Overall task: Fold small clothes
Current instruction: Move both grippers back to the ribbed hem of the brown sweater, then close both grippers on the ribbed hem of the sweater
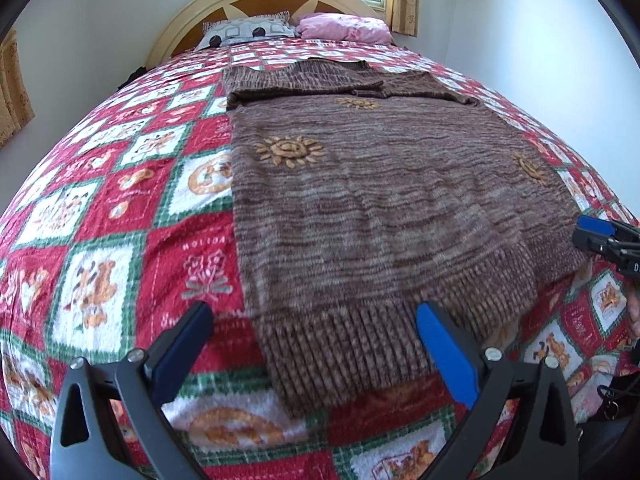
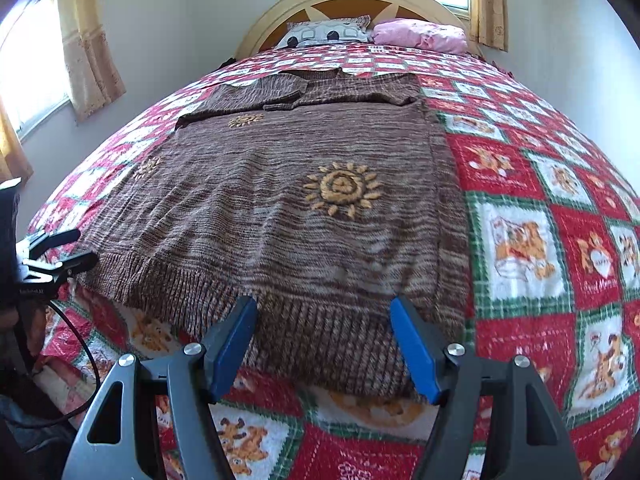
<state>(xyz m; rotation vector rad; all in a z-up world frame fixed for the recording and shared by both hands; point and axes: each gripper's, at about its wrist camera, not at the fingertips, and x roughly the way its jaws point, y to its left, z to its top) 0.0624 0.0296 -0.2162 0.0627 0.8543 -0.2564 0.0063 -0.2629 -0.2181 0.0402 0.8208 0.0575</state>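
A brown knit sweater with orange sun patterns lies flat on the bed, its sleeves folded across the top and its ribbed hem toward me. It also shows in the right wrist view. My left gripper is open, its fingers astride the hem's left corner. My right gripper is open, its fingers astride the hem's right part. Each gripper shows at the edge of the other view: the right one, the left one. Neither holds cloth.
The bed carries a red, white and green teddy-bear quilt. A patterned pillow and a pink pillow lie by the headboard. Walls and curtained windows surround the bed. A black cable hangs at the left.
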